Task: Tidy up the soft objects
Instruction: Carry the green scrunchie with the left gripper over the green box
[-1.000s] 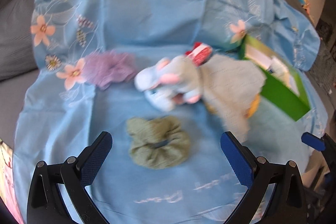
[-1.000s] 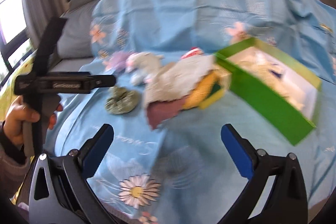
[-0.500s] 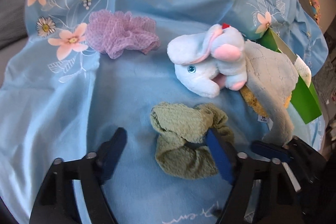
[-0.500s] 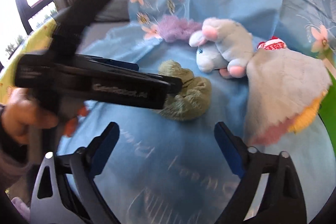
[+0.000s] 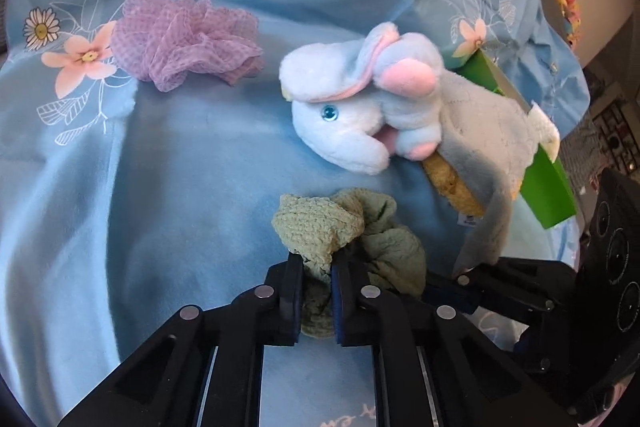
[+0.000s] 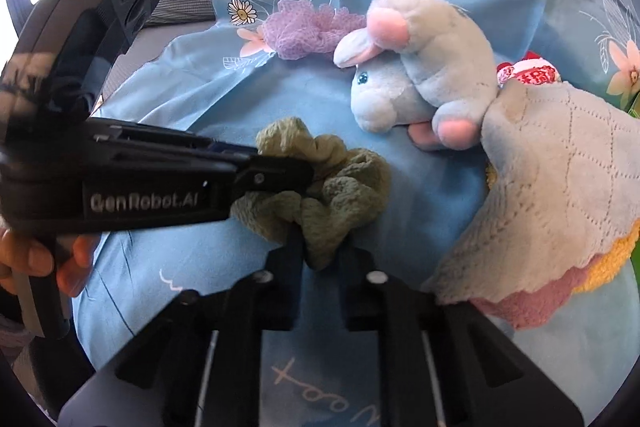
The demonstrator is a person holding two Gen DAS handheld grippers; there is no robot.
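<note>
Both tools pinch the green scrunchie lying on the blue sheet: the left tool and the right tool are each clamped on separate folds, probably to lift it together.

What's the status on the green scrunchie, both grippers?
Left gripper shut on green scrunchie. Right gripper shut on its other side. Scrunchie on blue sheet. Plush bunny close behind, not touching.

black tongs, silver screws, white lettering
</note>
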